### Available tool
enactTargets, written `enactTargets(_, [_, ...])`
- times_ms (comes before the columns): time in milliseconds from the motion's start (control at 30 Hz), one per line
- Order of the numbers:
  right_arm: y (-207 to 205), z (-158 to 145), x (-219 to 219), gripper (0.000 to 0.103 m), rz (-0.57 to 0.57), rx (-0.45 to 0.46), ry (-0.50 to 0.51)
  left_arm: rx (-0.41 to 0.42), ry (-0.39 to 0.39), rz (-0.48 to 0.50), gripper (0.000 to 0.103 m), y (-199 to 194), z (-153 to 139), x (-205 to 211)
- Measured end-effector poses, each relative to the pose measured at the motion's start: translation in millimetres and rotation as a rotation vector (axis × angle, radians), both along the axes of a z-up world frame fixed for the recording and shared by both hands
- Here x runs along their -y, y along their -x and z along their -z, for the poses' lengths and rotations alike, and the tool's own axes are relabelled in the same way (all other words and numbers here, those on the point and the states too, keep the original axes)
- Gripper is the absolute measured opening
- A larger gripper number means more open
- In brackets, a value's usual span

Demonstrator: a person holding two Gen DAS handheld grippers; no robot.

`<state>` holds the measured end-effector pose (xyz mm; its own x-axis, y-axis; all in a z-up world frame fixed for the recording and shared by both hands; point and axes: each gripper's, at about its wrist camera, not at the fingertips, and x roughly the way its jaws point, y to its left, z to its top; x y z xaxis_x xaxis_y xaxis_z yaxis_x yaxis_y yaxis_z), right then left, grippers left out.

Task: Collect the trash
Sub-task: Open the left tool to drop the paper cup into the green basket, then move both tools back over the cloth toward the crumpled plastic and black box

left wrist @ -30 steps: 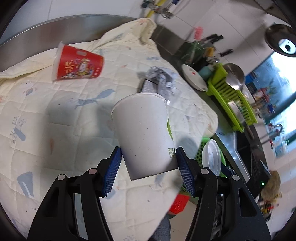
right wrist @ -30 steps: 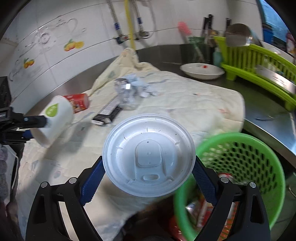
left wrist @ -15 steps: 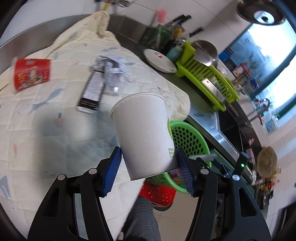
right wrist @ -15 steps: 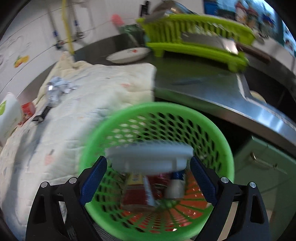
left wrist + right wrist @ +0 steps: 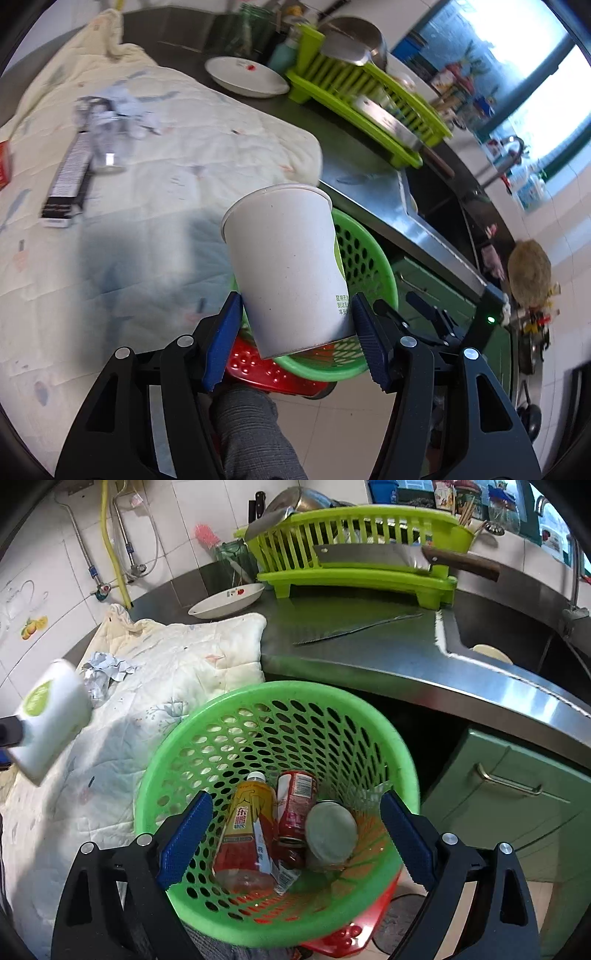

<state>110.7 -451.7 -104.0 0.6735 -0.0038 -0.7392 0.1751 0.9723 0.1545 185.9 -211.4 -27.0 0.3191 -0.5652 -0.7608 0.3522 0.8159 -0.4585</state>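
Your left gripper (image 5: 295, 334) grips the cup (image 5: 284, 269) at the basket (image 5: 221, 716) rim, your right gripper (image 5: 295, 843) gapes empty over the lid (image 5: 330, 834) inside; centre the cup above the opening before releasing.

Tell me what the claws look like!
Both claws look alike. The left claw and right claw have glossy black plastic arms with round silver bolts. Their fingers wear blue ridged pads. No cables show. Below, grey fabric shows, perhaps the person's clothing.
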Motion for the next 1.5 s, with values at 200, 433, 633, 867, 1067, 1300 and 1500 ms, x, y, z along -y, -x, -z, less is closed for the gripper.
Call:
enactTargets(200, [24,-15,9,0.089,0.024,0.036,0.022,-0.032,-0.021,0.06,0.06,-4,19,42])
enactTargets(433, [52,-21,24,0.089,0.06,0.06,0.025,-0.068,-0.045,0.138,0.06,-8,40,93])
enactTargets(633, [66,-19,38,0.089,0.097,0.068,0.003,-0.1,-0.057,0.183,0.061,-11,56,119])
enactTargets(867, [75,-16,43,0.089,0.118,0.068,-0.005,-0.115,-0.042,0.216,0.07,-7,64,136])
enactTargets(1067, [80,-22,41,0.089,0.116,0.082,-0.008,-0.09,-0.047,0.229,0.07,0,58,130])
enactTargets(1300, [75,-30,27,0.089,0.092,0.095,-0.012,-0.016,-0.074,0.201,0.07,9,40,101])
enactTargets(1500, [63,-40,7,0.089,0.043,0.104,-0.011,0.054,-0.099,0.143,0.07,8,23,65])
